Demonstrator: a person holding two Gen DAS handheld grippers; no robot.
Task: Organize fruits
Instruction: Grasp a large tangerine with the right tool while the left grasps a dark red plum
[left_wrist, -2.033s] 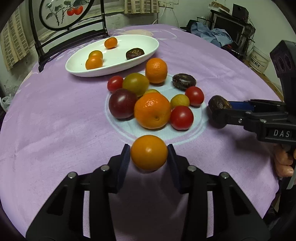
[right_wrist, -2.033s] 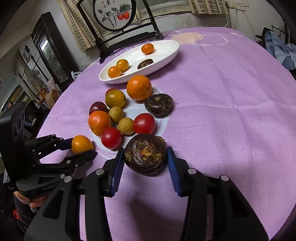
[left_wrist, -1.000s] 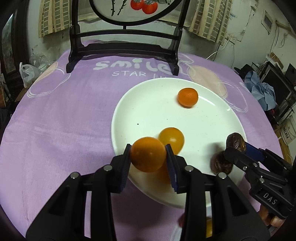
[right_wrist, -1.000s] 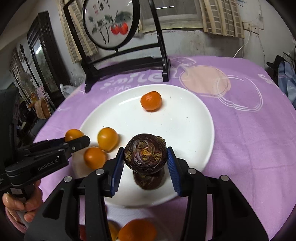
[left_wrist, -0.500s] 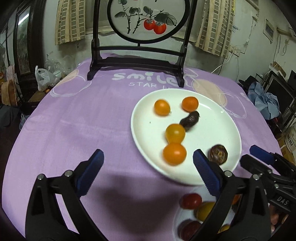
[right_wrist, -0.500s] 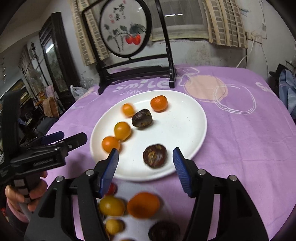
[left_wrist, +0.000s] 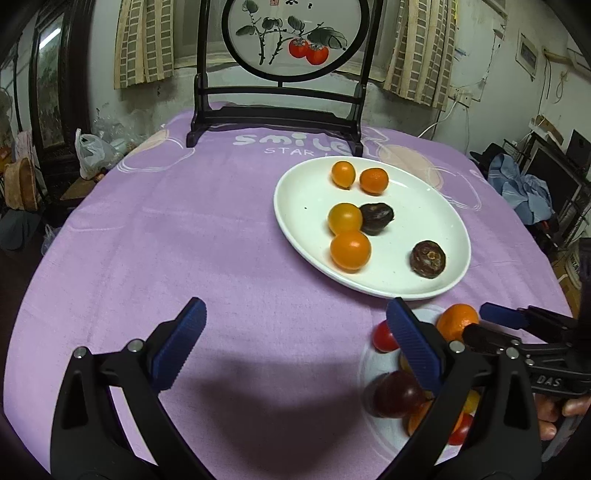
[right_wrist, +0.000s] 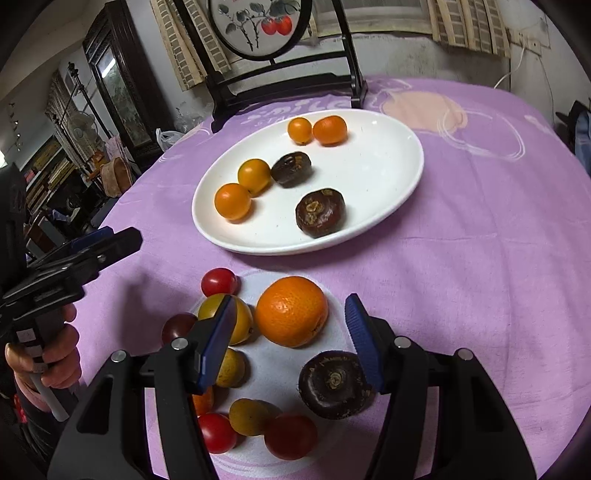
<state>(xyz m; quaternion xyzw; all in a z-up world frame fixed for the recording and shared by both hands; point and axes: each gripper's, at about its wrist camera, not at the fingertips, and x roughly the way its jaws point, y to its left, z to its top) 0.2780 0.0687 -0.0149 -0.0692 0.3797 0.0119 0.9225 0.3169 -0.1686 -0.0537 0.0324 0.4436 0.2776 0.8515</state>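
A white oval plate (left_wrist: 436, 218) (right_wrist: 384, 162) holds several small orange fruits and two dark brown fruits (left_wrist: 427, 259) (right_wrist: 320, 212). Nearer me a pile of loose fruit lies on the cloth: a large orange (right_wrist: 291, 311), red tomatoes (right_wrist: 218, 281), yellow fruits and a dark brown fruit (right_wrist: 332, 384). My left gripper (left_wrist: 295, 343) is open and empty over bare cloth left of the pile. My right gripper (right_wrist: 291, 339) is open and empty, jaws astride the large orange.
The round table has a purple cloth (left_wrist: 166, 229). A black-framed round screen with painted persimmons (left_wrist: 291, 37) stands at the table's far edge behind the plate. Clutter and furniture surround the table.
Both grippers let go of their fruits onto the plate, opened, and drew back toward the pile. The orange fruit and the dark fruit now lie on the plate.
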